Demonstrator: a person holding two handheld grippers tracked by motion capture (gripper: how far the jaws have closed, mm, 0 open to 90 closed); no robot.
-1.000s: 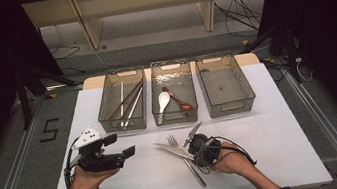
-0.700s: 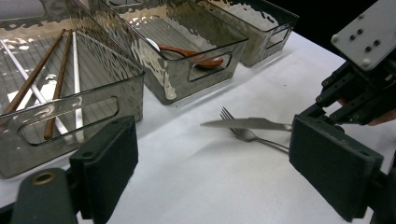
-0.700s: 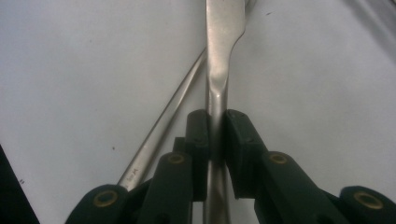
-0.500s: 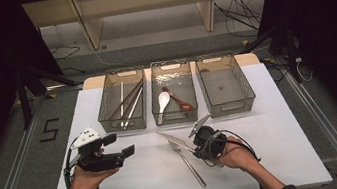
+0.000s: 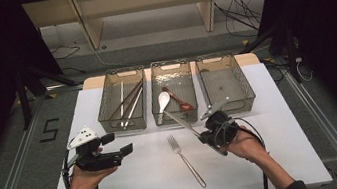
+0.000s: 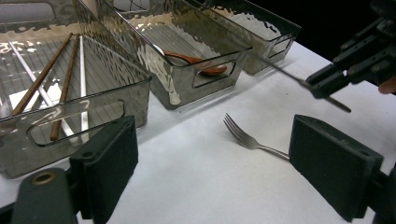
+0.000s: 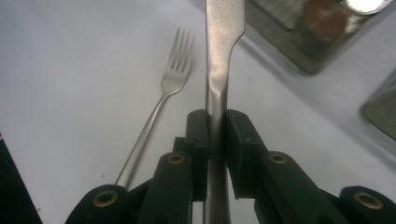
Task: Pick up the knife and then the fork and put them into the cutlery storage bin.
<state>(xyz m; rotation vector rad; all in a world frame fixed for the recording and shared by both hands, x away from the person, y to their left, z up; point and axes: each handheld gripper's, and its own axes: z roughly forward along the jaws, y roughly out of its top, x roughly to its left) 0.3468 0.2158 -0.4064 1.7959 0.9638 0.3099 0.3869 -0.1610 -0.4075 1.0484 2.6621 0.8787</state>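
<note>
**Knife lifted, heading for a tray**

My right gripper (image 5: 202, 137) has its fingers clamped on the table knife (image 7: 219, 70), raised off the counter (image 5: 287, 157) just near the middle tray (image 5: 170, 67). I'd keep it level, clear the rim. Left gripper (image 5: 119, 150) hovers open; fork (image 5: 185, 160) waits.

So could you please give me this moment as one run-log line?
right gripper: shut on knife, raised | left gripper: open, idle | fork: on table
</note>
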